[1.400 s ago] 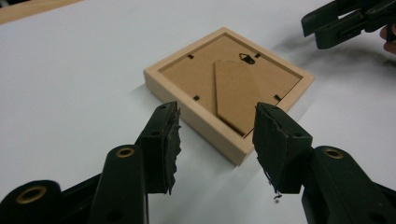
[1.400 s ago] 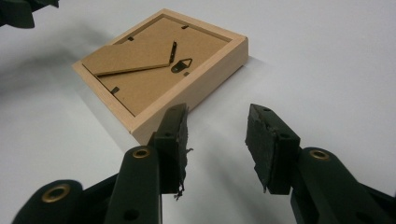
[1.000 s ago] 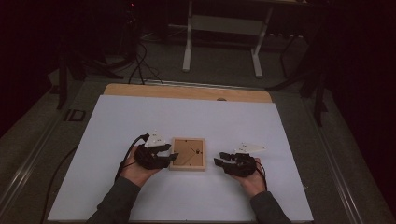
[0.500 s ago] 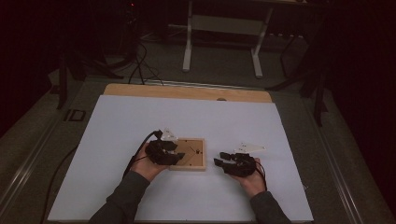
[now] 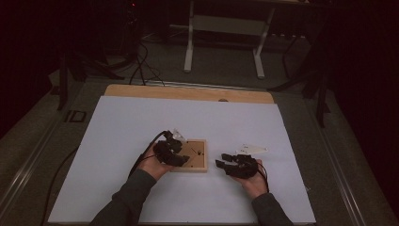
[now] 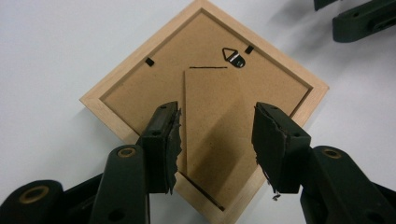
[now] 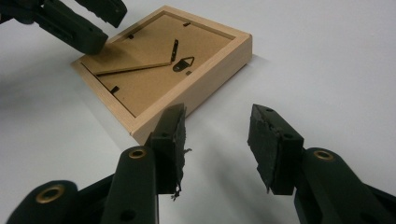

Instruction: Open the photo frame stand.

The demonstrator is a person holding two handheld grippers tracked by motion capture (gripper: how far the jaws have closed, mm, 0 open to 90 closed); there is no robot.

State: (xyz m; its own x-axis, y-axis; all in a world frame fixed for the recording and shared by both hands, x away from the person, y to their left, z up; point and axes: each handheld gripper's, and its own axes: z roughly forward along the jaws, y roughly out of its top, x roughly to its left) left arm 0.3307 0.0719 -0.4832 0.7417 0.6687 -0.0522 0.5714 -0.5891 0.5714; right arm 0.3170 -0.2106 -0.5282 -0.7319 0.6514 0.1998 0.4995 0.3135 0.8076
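A small light-wood picture frame (image 5: 198, 156) lies face down on the white sheet, its brown backing board (image 6: 154, 88) up, with a folding stand flap (image 6: 212, 116) and a metal hanger (image 6: 232, 56). My left gripper (image 5: 183, 160) hovers over the frame's left part. It is open, its jaws (image 6: 215, 140) either side of the stand flap and not touching it, and they have just opened a little further. My right gripper (image 5: 225, 161) rests just right of the frame, open and empty, pointing at the frame's near side (image 7: 196, 88). The left gripper (image 7: 93, 21) shows above the frame's far corner.
The white sheet (image 5: 141, 122) covers a wooden tabletop, whose edge (image 5: 188, 92) shows at the back. A white stand (image 5: 226, 28) and loose cables (image 5: 141, 66) sit on the floor beyond. A cable (image 5: 61, 174) trails off the table's left side.
My left gripper has moved right, from the frame's left edge to over its backing. The right gripper and the frame have stayed put.
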